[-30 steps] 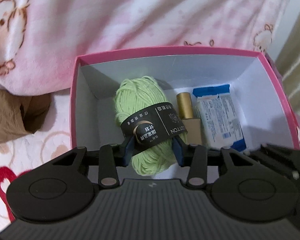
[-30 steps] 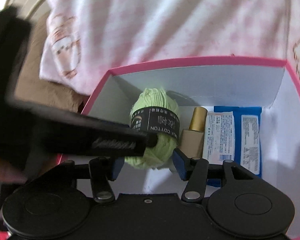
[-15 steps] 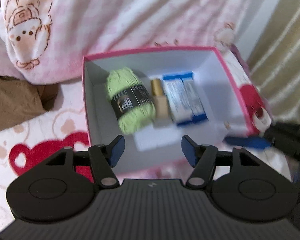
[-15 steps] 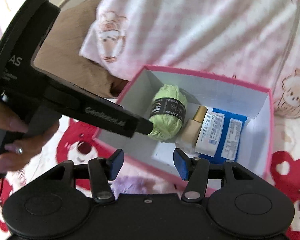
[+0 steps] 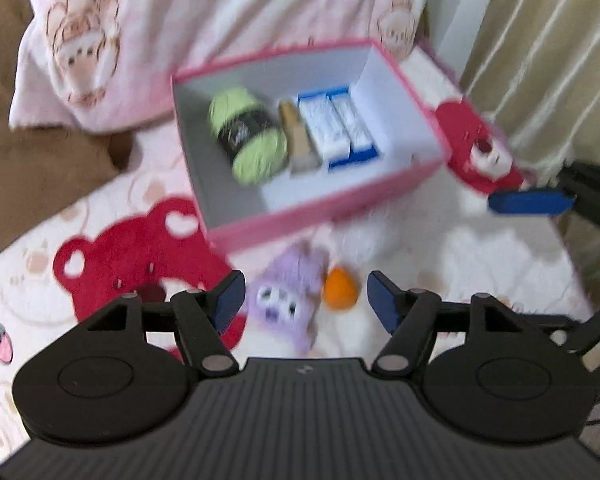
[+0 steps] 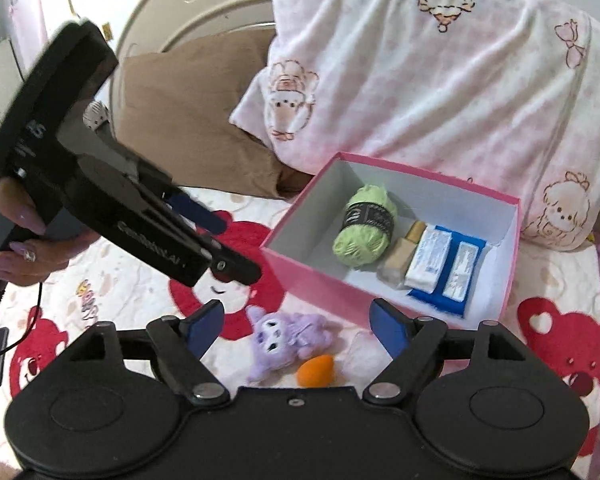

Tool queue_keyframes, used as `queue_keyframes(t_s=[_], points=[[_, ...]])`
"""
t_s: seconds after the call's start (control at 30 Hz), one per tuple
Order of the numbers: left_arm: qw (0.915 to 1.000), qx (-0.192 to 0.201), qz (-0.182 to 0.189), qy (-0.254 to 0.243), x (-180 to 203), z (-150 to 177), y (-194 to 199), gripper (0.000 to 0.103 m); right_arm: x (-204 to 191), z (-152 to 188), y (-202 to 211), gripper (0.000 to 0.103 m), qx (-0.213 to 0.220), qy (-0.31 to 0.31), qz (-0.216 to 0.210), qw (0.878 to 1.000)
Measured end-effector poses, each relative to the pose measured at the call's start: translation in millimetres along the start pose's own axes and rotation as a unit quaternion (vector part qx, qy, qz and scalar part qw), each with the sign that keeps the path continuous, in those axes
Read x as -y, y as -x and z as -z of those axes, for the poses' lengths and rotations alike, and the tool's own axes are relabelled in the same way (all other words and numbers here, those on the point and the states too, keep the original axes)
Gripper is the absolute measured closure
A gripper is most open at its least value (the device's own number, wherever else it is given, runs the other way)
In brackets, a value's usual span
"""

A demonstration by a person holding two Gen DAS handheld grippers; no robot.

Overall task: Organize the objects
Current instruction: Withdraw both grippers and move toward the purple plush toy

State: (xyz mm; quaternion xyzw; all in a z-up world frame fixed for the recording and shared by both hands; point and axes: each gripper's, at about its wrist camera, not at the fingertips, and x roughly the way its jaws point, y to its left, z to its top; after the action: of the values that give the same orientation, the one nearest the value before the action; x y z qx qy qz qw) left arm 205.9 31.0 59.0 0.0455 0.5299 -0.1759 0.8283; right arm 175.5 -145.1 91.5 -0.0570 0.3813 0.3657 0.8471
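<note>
while both fingers open, empty | yarn (image 6: pixel 366 226) in pink box (image 6: pixel 308 276) | plush (image 6: pixel 284 340) seemingly outside

Pink box (image 6: pixel 320 280): matt card, smooth white inside. Yarn ball (image 6: pixel 364 226): soft green fibre w/ glossy black paper band. Plush toy (image 6: pixel 284 340): fuzzy purple cloth. Bedspread (image 6: pixel 120 292): fleecy fabric. Gripper pads (image 6: pixel 386 326): smooth blue plastic; frame matt black.
</note>
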Motion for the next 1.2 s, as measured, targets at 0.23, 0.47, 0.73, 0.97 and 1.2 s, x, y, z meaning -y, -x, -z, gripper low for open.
queue_keyframes(t_s=[0.23,0.47,0.73,0.97,1.2], points=[[0.9996,-0.001,0.016,0.022,-6,48,-21,0.036,-22,38,-20,0.012,0.002,0.037,-0.003,0.999],[0.9982,0.022,0.003,0.056,-29,76,-55,0.035,-28,57,-59,0.012,-0.008,0.090,-0.015,0.996],[0.9903,0.092,0.038,0.096,-53,96,-90,0.035,-17,64,-119,0.012,-0.012,0.139,-0.031,0.990],[0.9819,0.091,0.055,0.156,-65,108,-128,0.039,-11,67,-174,0.012,-0.053,0.204,-0.023,0.977],[0.9682,0.107,0.092,0.206,-73,117,-149,0.063,7,68,-208,0.009,-0.081,0.156,-0.038,0.984]])
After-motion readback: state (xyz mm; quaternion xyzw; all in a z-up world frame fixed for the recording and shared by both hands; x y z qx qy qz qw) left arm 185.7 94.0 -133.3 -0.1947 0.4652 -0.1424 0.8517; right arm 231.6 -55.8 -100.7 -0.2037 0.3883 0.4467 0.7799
